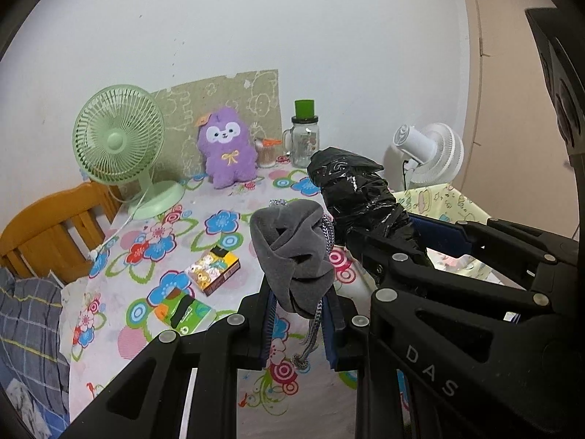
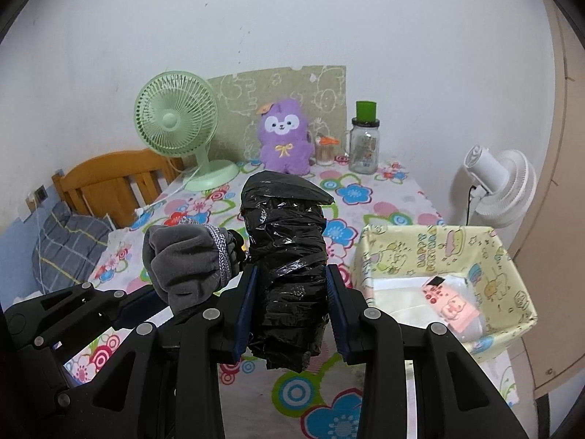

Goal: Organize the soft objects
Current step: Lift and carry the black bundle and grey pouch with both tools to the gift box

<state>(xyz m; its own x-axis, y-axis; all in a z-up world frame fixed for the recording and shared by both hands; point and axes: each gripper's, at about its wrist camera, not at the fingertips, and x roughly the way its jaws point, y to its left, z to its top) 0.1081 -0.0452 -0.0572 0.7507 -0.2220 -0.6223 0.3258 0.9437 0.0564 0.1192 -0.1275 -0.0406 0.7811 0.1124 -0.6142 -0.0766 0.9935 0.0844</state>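
The black plastic-wrapped bundle [image 2: 287, 256] hides the worktop [image 2: 384, 197] behind it, and its lower end runs behind the right tongs [image 2: 290, 314]. Left of the bundle, the grey cloth pouch [image 2: 182, 263] covers the left tongs' tips. The label on the glass jar [image 2: 363, 146] beyond is too small to read.

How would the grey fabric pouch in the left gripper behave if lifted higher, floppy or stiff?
The grey pouch looks floppy: it folds and sags above the left gripper. It is probably light, since its loose drawcord dangles freely. The fleecy surface seems unlikely to slip.
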